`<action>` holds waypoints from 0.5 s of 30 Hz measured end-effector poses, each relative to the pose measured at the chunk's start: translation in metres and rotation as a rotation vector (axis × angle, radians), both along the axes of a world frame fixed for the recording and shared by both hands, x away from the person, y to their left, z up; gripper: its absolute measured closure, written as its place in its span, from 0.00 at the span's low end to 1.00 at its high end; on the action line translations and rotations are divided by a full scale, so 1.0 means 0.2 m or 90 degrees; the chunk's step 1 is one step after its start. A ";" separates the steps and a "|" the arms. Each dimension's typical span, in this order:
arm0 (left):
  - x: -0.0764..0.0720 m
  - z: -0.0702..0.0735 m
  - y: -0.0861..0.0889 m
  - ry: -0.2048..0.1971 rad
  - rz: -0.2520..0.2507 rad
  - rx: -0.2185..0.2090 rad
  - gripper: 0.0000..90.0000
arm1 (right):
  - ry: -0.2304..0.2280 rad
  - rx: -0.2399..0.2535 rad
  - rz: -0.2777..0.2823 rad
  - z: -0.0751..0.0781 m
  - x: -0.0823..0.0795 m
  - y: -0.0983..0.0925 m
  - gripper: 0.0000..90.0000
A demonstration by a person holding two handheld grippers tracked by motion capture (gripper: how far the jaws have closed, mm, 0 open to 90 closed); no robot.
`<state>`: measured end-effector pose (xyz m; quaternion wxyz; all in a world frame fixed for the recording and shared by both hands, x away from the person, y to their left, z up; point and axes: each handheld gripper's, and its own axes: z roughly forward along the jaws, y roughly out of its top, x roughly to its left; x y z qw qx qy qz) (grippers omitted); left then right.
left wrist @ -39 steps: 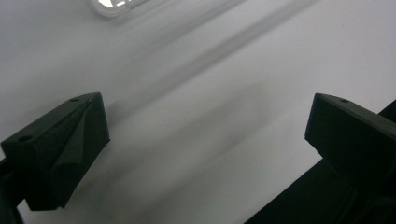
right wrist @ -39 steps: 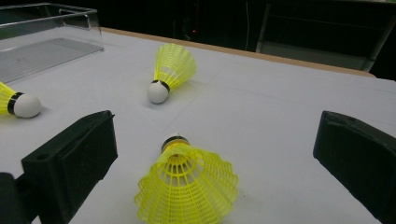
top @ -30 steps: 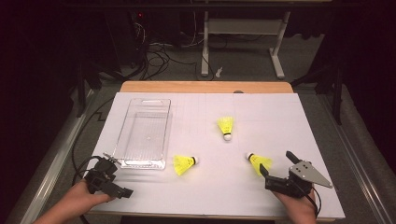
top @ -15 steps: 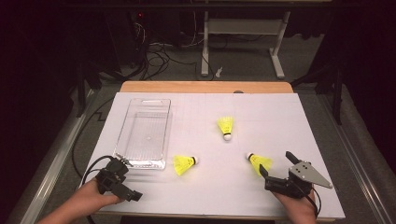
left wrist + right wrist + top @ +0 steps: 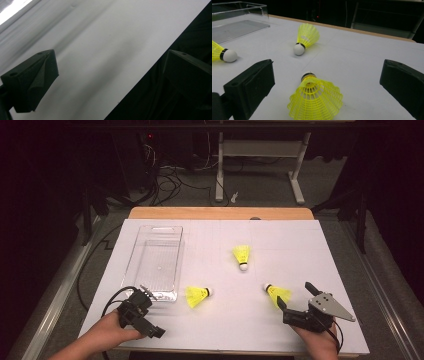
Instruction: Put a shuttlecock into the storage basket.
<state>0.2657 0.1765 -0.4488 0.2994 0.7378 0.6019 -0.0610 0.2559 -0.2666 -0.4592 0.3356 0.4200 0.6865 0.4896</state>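
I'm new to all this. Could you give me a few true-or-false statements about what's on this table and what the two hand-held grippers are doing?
1. Three yellow plastic shuttlecocks lie on the white table. True.
2. The clear plastic tray holds a shuttlecock. False: it is empty.
3. The right gripper is open, with the nearest shuttlecock lying between its jaws. True.
4. The left gripper is shut on a shuttlecock. False: it is open and holds nothing.

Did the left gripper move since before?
Yes. The left gripper has slid right along the table's near edge, from left of the clear tray to just below its near corner.
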 end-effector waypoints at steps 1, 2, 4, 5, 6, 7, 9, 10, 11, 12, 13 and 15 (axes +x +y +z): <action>0.00 0.00 -0.01 0.001 -0.004 0.001 0.01 | 0.000 0.000 0.000 0.00 0.00 0.00 0.00; 0.00 0.00 -0.02 0.002 -0.011 0.003 0.01 | 0.000 -0.001 0.000 0.00 0.00 0.00 0.00; 0.00 0.00 -0.05 0.004 -0.016 0.004 0.01 | 0.000 -0.001 0.001 0.00 0.00 0.00 0.00; 0.00 0.00 -0.06 0.006 -0.020 0.003 0.01 | 0.000 0.000 0.001 0.00 0.00 0.00 0.00; 0.00 0.00 -0.07 0.005 -0.021 0.001 0.01 | 0.000 0.000 0.001 0.00 0.00 0.00 0.00; 0.00 0.00 -0.08 0.006 -0.022 0.001 0.01 | 0.000 0.000 0.002 0.00 0.00 0.00 0.00; 0.00 0.01 -0.11 0.007 -0.033 0.002 0.01 | 0.000 0.000 0.002 0.00 0.00 0.00 0.00; 0.00 0.01 -0.13 0.008 -0.034 0.001 0.01 | 0.000 -0.001 0.002 0.00 0.00 0.00 0.00; 0.00 0.01 -0.14 0.007 -0.038 0.000 0.01 | 0.000 0.000 0.002 0.00 0.00 0.00 0.00; 0.00 0.01 -0.15 0.009 -0.042 0.000 0.01 | 0.000 0.000 0.002 0.00 0.00 0.00 0.00; -0.01 0.01 -0.16 0.010 -0.046 -0.001 0.01 | 0.000 0.000 0.002 0.00 0.00 0.00 0.00; 0.00 0.02 -0.18 0.008 -0.049 -0.003 0.01 | 0.000 0.000 0.003 0.00 0.00 0.00 0.00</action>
